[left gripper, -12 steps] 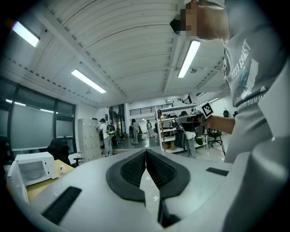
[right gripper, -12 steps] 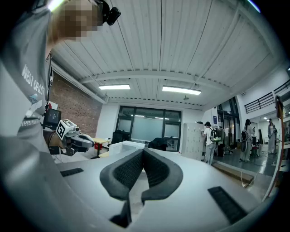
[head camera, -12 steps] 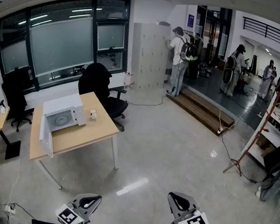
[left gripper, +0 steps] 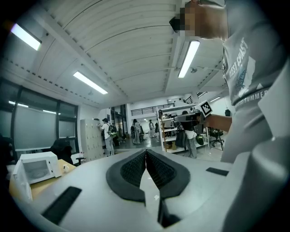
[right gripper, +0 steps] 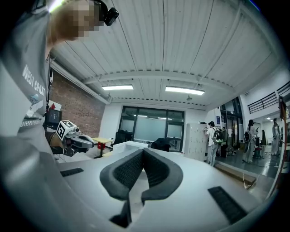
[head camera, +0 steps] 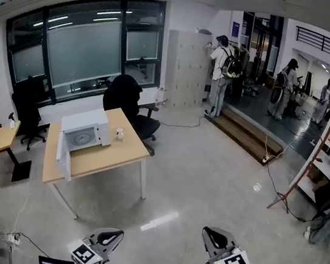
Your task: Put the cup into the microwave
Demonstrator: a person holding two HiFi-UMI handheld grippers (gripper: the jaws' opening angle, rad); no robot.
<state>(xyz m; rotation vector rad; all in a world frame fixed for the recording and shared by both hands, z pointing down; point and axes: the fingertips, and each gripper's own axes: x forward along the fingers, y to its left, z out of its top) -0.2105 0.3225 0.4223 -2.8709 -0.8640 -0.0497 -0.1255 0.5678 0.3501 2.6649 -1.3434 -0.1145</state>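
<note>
A white microwave (head camera: 86, 134) stands on a wooden table (head camera: 118, 155) far across the room, its door (head camera: 63, 157) swung open toward the left. A small pale cup (head camera: 119, 132) sits on the table just right of the microwave. My left gripper (head camera: 107, 238) and right gripper (head camera: 215, 237) hang low at the picture's bottom edge, far from the table, over bare floor. The left gripper (left gripper: 146, 152) has its dark pads pressed together with nothing between them. So does the right gripper (right gripper: 143, 152). The left gripper view also catches the microwave (left gripper: 38, 166) at its left.
Black office chairs (head camera: 124, 96) stand behind the table, and a small side table (head camera: 3, 138) sits to its left. Grey lockers (head camera: 187, 67) and several people (head camera: 222, 66) are at the back. A wooden step (head camera: 244, 134), floor cables and a shelf rack (head camera: 325, 152) are on the right.
The head view has shifted slightly, so the table and microwave sit a little further right in the picture. Both grippers keep the same pose, still shut.
</note>
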